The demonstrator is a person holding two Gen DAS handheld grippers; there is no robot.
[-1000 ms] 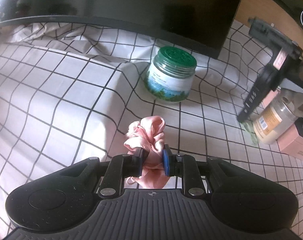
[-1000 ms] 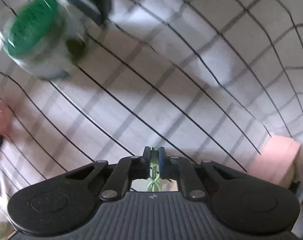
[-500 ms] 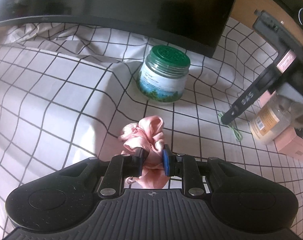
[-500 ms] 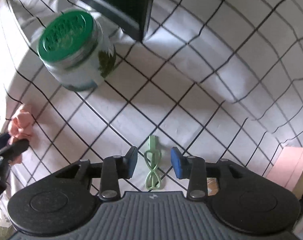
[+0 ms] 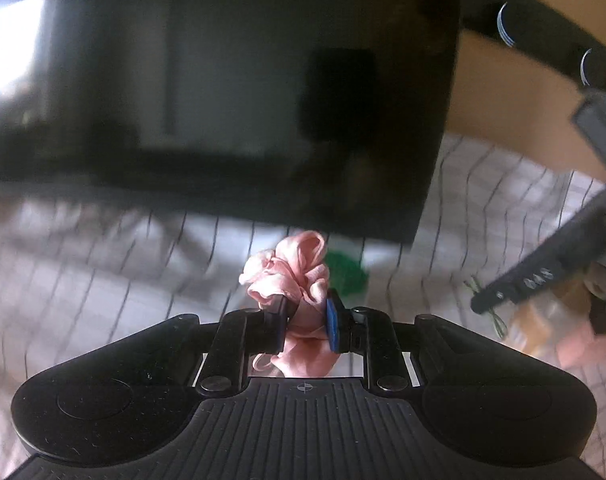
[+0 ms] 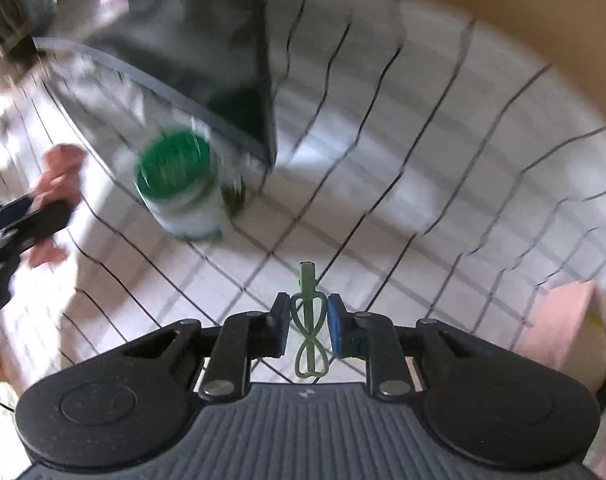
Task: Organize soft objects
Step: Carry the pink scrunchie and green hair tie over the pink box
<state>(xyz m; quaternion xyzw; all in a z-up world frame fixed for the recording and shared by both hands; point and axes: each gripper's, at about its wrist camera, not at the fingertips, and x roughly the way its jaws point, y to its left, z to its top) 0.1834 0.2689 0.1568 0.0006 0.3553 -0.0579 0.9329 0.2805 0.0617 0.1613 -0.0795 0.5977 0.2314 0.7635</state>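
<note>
My left gripper [image 5: 306, 312] is shut on a pink scrunchie [image 5: 291, 276] and holds it above the checked cloth [image 5: 103, 272]. In the right wrist view the scrunchie [image 6: 59, 176] and left fingers [image 6: 31, 220] show at the far left. My right gripper [image 6: 307, 320] has closed around a thin green hair tie [image 6: 309, 320], whose loops touch both pads. The right gripper's finger [image 5: 543, 272] also shows at the right of the left wrist view, above the hair tie [image 5: 491, 312].
A green-lidded jar [image 6: 183, 188] stands on the cloth in front of a dark monitor [image 5: 243, 92]. A pink box [image 6: 559, 324] and a tan jar [image 5: 543, 320] sit at the right. A wooden wall [image 5: 511, 100] runs behind.
The left gripper lifted the scrunchie and tilted up toward the monitor. The right gripper let the hair tie go, opened, then narrowed around it again and tilted up.
</note>
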